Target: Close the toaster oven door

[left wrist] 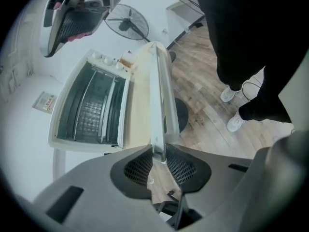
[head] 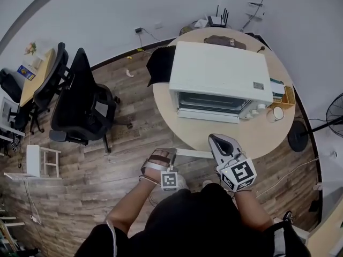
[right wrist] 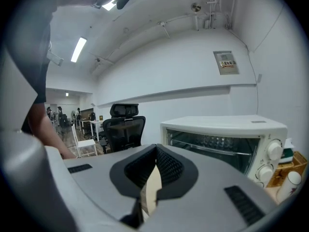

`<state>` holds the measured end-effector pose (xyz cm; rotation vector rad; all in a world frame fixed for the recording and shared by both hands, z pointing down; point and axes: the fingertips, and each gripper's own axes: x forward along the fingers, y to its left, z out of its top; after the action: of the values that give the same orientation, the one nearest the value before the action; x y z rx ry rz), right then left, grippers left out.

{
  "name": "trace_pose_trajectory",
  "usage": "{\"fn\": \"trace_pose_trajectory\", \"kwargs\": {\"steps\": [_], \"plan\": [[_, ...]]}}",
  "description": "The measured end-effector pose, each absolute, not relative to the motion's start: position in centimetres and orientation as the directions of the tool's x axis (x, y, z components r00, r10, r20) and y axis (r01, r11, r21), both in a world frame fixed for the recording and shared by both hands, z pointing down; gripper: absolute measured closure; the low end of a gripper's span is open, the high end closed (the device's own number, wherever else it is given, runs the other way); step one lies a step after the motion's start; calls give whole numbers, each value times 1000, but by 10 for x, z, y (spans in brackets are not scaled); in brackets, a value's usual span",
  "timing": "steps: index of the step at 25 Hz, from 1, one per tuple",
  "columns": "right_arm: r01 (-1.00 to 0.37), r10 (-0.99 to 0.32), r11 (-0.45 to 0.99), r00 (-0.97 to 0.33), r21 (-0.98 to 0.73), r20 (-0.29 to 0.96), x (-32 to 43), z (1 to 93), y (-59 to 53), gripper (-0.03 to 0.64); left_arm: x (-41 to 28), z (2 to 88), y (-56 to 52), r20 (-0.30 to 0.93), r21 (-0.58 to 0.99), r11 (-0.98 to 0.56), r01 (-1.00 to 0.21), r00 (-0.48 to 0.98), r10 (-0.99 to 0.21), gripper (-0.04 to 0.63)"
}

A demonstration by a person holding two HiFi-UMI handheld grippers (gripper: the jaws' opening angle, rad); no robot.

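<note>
The left claw (head: 167, 155) (left wrist: 158, 153) is clamped on the oven door (head: 194, 153) (left wrist: 155, 91). Its two dark ribbed pads (left wrist: 140, 166) stand narrowly apart with the pale front edge of the door pinched between them, and both pads touch it. The grip is at the left end of that edge, so the left gripper view looks along the whole length of the bar.

The door is down and open, sticking out flat from the front of the white toaster oven (head: 220, 71) (left wrist: 91, 105) (right wrist: 227, 129) toward the person, with its outer edge near the rim of the round table (head: 165, 108). The oven's inside, with a wire rack (left wrist: 89, 115), is in plain view. The oven sits in the middle of the table, knobs (head: 257, 110) at its right end and a white mug (head: 277, 113) just beside them.

The right claw (head: 214, 141) (right wrist: 155, 151) holds nothing. Its tips meet and it hangs above the near edge of the table, to the right of the door and pointed at the oven front.

Off to the left, black office chairs (head: 80, 100) stand on the wood floor (head: 123, 159), well apart from the table.
</note>
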<state>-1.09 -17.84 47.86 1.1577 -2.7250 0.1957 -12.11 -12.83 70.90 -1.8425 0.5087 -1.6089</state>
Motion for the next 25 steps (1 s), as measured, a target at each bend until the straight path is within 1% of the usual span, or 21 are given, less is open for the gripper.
{"fn": "trace_pose_trajectory", "kwargs": {"steps": [2, 4, 9, 12, 15, 18, 22, 25], "plan": [[-727, -709, 687, -672, -9, 216, -14, 478, -174, 620, -123, 710, -129, 728, -684, -718, 129, 181, -661, 509], [-728, -715, 685, -661, 37, 225, -18, 478, -168, 620, -123, 710, -126, 733, -677, -727, 114, 197, -651, 509], [-736, -727, 675, -651, 55, 219, -25, 479, -159, 620, -127, 706, -132, 695, -715, -689, 116, 217, -685, 514], [-724, -723, 684, -654, 91, 224, -24, 485, -155, 620, -123, 706, -132, 697, -709, -698, 102, 254, -670, 514], [-717, -714, 691, -660, 85, 235, -23, 490, -153, 620, -122, 709, -128, 710, -692, -715, 99, 271, -650, 514], [-709, -711, 697, -663, 108, 234, -23, 488, -157, 620, -124, 707, -130, 697, -707, -700, 99, 267, -666, 515], [-714, -715, 693, -663, 98, 221, -23, 490, -162, 620, -127, 705, -130, 691, -714, -693, 96, 257, -676, 520], [-687, -693, 716, -681, 124, 236, -29, 492, -160, 620, -126, 703, -131, 688, -715, -694, 84, 258, -678, 525]]}}
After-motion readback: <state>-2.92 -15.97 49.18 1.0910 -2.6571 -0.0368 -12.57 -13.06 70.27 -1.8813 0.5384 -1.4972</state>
